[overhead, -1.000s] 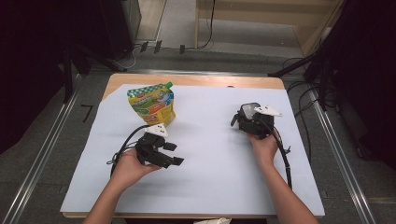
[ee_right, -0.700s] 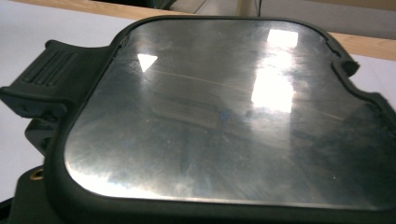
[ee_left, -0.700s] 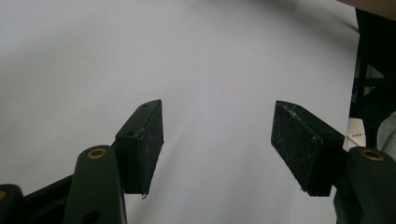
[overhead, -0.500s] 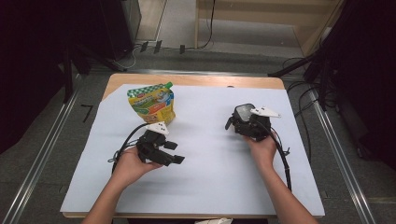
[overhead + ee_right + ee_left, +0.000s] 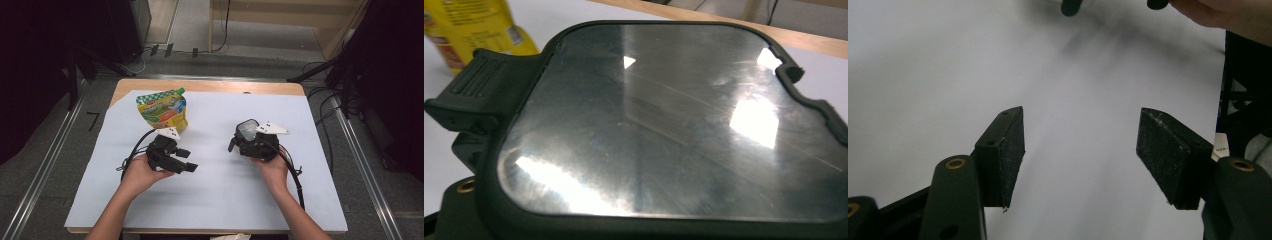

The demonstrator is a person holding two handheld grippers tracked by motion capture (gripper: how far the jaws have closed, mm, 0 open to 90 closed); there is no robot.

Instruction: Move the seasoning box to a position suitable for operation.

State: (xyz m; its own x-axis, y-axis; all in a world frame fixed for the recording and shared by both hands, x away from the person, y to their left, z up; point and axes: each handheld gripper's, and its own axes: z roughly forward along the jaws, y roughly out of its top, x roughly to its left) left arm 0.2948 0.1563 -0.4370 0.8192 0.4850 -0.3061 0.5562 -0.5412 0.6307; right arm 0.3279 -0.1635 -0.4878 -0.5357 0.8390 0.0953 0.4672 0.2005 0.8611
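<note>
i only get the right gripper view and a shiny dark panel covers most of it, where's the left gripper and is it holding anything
Observer: The left gripper is low over the white sheet, on the person's side. Its fingers are apart with nothing between them.
Operator: whats the yellow thing at my top left
Observer: A yellow pouch with a green checked top, on the sheet just beyond the left gripper.
Operator: is my right gripper open
Observer: I cannot tell. From the high view the panel sits at the front of the right gripper and hides its fingers.
</note>
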